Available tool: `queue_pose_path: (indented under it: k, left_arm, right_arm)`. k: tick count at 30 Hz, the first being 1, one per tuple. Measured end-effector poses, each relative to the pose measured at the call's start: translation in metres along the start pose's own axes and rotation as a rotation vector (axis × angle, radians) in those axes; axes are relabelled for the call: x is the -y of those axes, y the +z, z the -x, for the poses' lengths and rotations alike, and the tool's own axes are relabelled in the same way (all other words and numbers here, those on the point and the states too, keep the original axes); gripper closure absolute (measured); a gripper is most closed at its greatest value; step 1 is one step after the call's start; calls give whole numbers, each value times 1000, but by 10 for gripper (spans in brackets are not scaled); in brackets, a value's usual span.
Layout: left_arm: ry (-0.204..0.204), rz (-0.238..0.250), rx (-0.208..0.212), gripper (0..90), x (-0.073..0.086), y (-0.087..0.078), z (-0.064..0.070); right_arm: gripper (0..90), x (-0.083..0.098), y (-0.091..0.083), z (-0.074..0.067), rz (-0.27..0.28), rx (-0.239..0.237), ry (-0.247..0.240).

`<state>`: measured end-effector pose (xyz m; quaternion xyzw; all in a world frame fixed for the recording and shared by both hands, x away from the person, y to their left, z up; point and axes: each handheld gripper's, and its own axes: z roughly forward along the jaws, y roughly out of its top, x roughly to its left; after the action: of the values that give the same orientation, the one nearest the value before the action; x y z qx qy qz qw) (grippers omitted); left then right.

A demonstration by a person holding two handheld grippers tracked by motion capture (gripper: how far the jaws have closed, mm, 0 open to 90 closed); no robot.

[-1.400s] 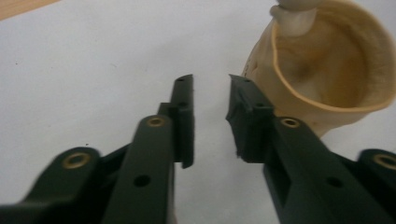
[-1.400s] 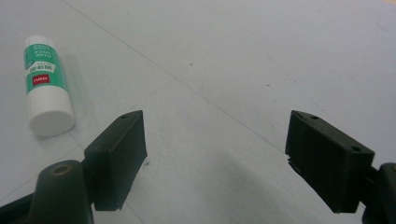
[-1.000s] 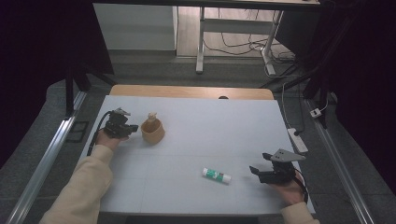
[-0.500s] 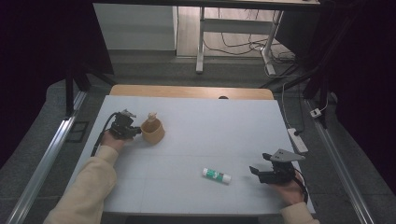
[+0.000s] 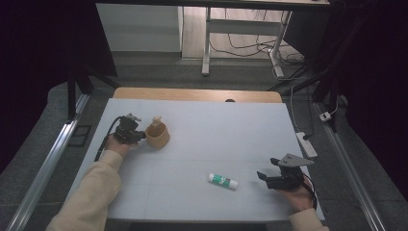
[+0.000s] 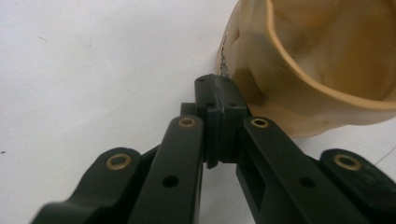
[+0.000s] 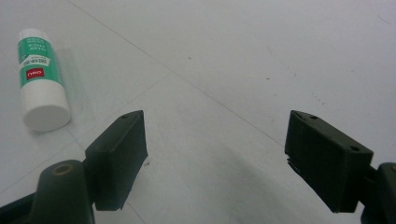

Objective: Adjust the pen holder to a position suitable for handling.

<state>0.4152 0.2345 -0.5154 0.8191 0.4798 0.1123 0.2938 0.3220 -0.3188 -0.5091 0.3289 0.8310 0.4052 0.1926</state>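
While the left gripper (image 5: 137,136) sits with its 2 jaws pressed together and nothing between them, its tips rest just beside the outer wall of the tan cup (image 5: 158,135), touching it or nearly so. In the left gripper view the cup (image 6: 322,70) rises ahead and to the right of the closed tips, its rim thick and slightly uneven, its wall looking soft and rubbery. It probably weighs little and would flex under a squeeze, so a pinch across the rim, 1 finger inside and 1 outside, seems the surest hold; the closed tips would first need to open. A small pale piece stands at the cup's far edge, too small to identify.

The right gripper (image 5: 269,177) rests low on the white table (image 5: 240,125) with its jaws spread wide and empty. A green-and-white glue stick (image 7: 38,79) lies ahead and to the left of its left finger (image 7: 119,156), well apart from the cup. The stick looks rigid, smooth and light, likely to roll, so gripping across its middle would suit.
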Motion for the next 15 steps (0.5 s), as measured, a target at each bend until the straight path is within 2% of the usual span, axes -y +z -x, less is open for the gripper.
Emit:
queue_pose_path:
  k: [7,15]
  left_arm:
    - [15,4,11,881,-4,3,7]
    - [7,12,16,882,-7,9,12]
  right_arm:
    - [202,0,0,0,-2,2,0]
    - [202,0,0,0,-2,1,-1]
